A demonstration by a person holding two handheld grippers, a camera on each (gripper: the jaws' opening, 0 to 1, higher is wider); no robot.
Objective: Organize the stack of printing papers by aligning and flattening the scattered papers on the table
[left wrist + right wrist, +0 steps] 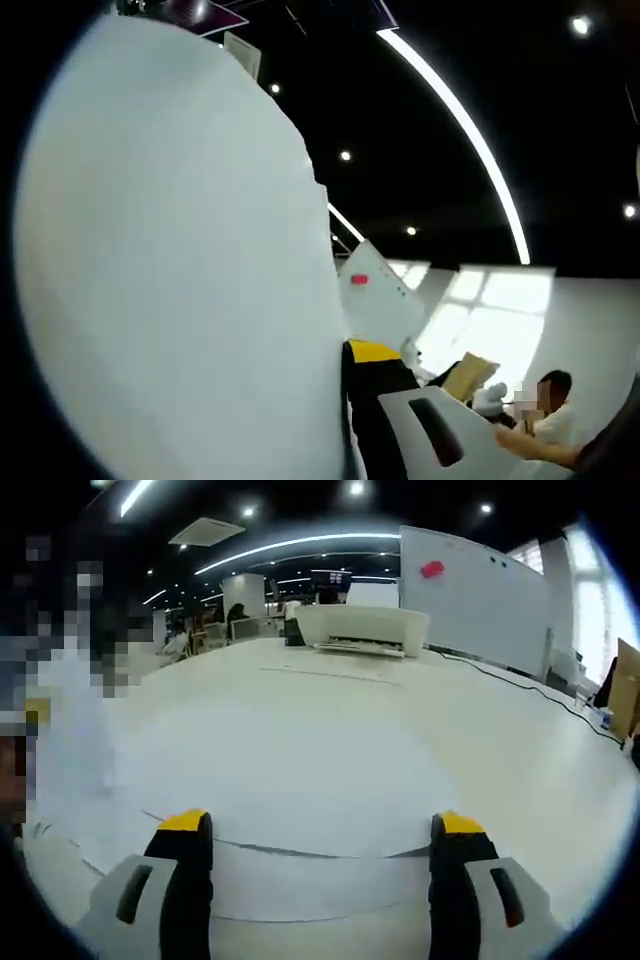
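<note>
White paper sheets [300, 820] are spread on the table [520, 770] beneath the right gripper [325, 880], jaws wide, empty. Left gripper's [385, 410] opening cannot be told; paper [180, 270] is seen against it.

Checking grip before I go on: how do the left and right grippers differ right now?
The left gripper is raised and tilted, a white sheet close across its view, ceiling lights behind. The right gripper is low over the table, jaws open, paper flat between them. Both have yellow-tipped black jaws.
</note>
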